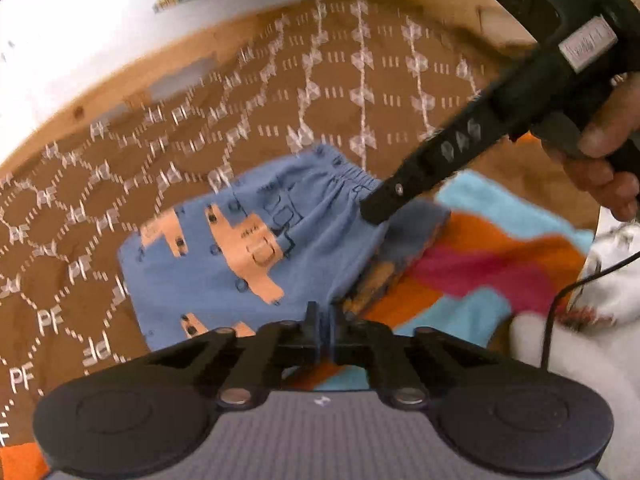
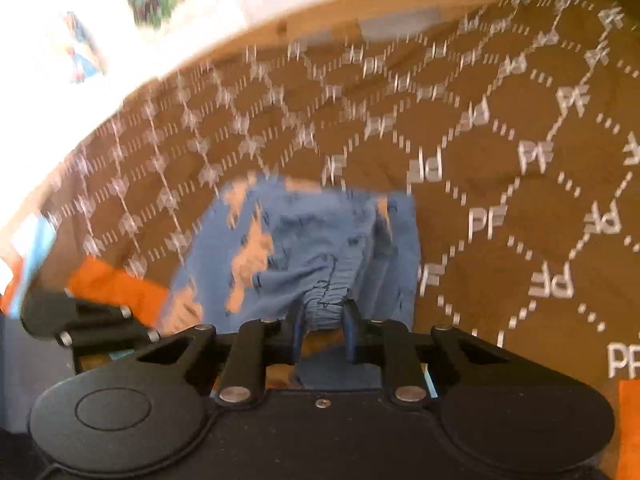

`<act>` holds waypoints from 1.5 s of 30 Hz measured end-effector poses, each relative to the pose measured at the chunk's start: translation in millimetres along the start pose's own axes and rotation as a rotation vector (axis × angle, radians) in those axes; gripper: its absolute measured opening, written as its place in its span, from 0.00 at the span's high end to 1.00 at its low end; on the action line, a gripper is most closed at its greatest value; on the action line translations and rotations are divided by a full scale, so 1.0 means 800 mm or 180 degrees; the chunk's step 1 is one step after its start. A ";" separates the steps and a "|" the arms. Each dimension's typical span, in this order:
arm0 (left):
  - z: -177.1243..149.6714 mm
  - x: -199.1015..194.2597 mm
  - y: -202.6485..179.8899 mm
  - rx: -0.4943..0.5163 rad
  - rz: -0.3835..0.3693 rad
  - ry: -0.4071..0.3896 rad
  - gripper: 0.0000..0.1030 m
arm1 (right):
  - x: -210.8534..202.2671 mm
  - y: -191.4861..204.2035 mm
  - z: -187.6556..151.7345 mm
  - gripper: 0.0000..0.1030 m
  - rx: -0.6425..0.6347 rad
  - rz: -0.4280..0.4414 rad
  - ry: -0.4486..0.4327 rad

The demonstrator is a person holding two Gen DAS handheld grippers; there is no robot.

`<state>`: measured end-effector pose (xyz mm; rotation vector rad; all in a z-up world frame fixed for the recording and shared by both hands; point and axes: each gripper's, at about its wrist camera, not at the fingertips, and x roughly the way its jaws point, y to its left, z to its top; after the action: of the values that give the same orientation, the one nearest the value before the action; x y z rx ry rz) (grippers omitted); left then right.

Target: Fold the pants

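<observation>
Small blue pants (image 1: pixel 192 280) printed with orange vehicles lie on a brown bedspread (image 1: pixel 280 92). At the bottom of the left wrist view, my left gripper (image 1: pixel 325 328) is shut on a thin edge of the blue cloth. The right gripper (image 1: pixel 374 210) reaches in from the upper right onto the gathered elastic waistband (image 1: pixel 352 176). In the right wrist view, my right gripper (image 2: pixel 324 332) is shut on the bunched waistband (image 2: pixel 324 304), and the rest of the pants (image 2: pixel 304 232) stretches away from it. The left gripper (image 2: pixel 80 320) shows at the left edge there.
The bedspread (image 2: pixel 500 200) carries a white hexagon pattern with "PF" letters. A cloth in orange, pink and light blue (image 1: pixel 480 264) lies under the pants' right side. A person's hand (image 1: pixel 600 152) holds the right gripper. A black cable (image 1: pixel 560 304) and a white wall (image 1: pixel 80 32) are nearby.
</observation>
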<state>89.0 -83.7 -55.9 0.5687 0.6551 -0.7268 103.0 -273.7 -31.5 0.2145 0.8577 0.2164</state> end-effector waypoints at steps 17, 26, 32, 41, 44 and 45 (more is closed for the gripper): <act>-0.024 0.007 0.127 -0.1894 0.0811 0.0274 0.12 | 0.033 0.014 0.050 0.24 -0.0385 -0.0650 -0.0564; -0.021 0.013 0.114 -0.1664 0.0815 0.0425 0.08 | 0.047 0.004 0.022 0.20 -0.0454 -0.1447 -0.0503; -0.018 0.004 0.110 -0.1579 0.0820 0.0398 0.07 | 0.010 0.038 0.016 0.09 -0.0692 -0.1446 -0.0759; -0.024 0.009 0.121 -0.1807 0.0806 0.0588 0.01 | 0.013 0.050 -0.023 0.04 -0.0939 -0.1360 -0.0608; -0.024 0.006 0.123 -0.1887 0.0780 0.0564 0.01 | 0.001 0.060 -0.001 0.01 -0.1229 -0.1244 -0.0943; -0.024 0.005 0.123 -0.1915 0.0762 0.0555 0.00 | 0.004 0.062 0.015 0.01 -0.1272 -0.1135 -0.0984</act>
<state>158.5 -11.3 -47.9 0.1476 0.9039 -0.2311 108.9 -226.6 -12.7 -0.2732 0.5184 0.0153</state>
